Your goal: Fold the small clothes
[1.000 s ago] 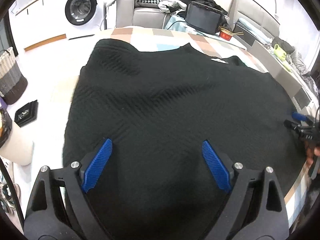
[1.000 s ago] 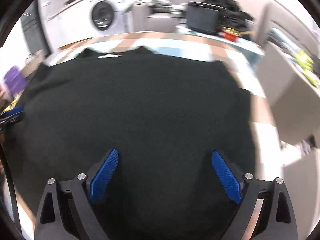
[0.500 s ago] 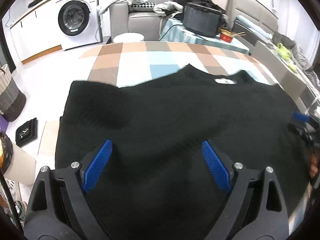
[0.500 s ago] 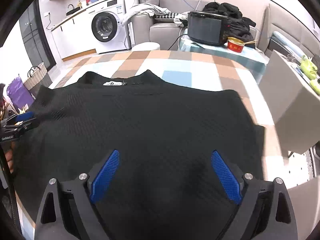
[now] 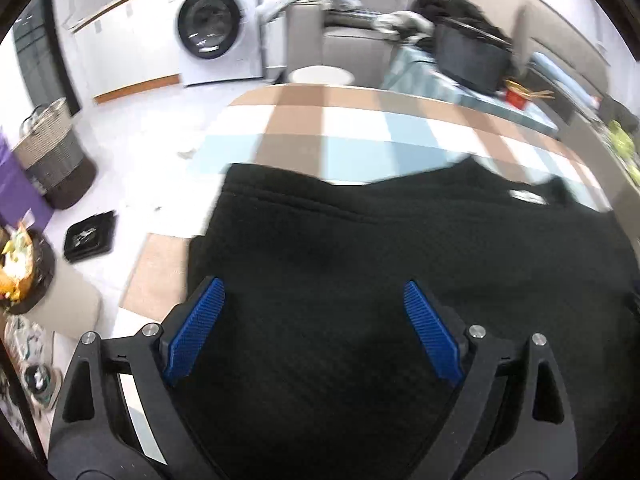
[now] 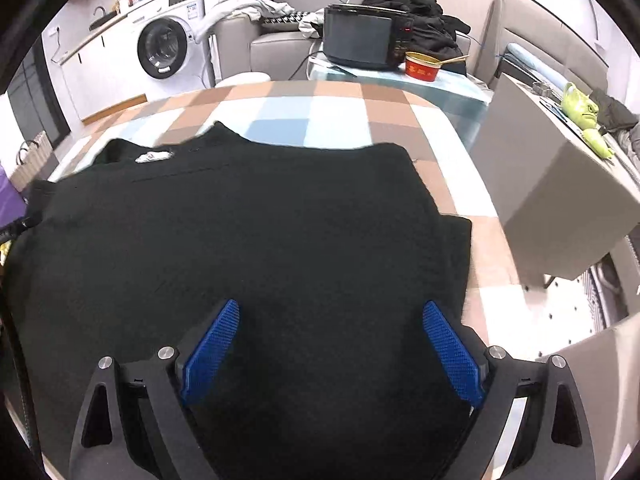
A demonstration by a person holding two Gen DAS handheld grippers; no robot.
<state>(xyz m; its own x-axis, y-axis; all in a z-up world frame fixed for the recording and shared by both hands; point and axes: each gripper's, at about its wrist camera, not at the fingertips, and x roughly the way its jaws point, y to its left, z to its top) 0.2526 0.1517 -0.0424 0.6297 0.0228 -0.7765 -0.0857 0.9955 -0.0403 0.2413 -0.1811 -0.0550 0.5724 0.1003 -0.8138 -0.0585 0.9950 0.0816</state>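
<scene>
Washing machine (image 6: pixel 166 46) far left; black oven (image 6: pixel 360 40) beside red bowl (image 6: pixel 422 67); checked tablecloth (image 6: pixel 304 120).

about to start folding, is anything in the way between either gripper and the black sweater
Nothing visible. The left gripper and right gripper are both open directly over the black sweater, with only bare fabric between their pads.

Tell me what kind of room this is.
Most likely a lived-in home, a combined living and laundry area: a washing machine, a sofa heaped with clothes, and a checked table with a black sweater.
</scene>
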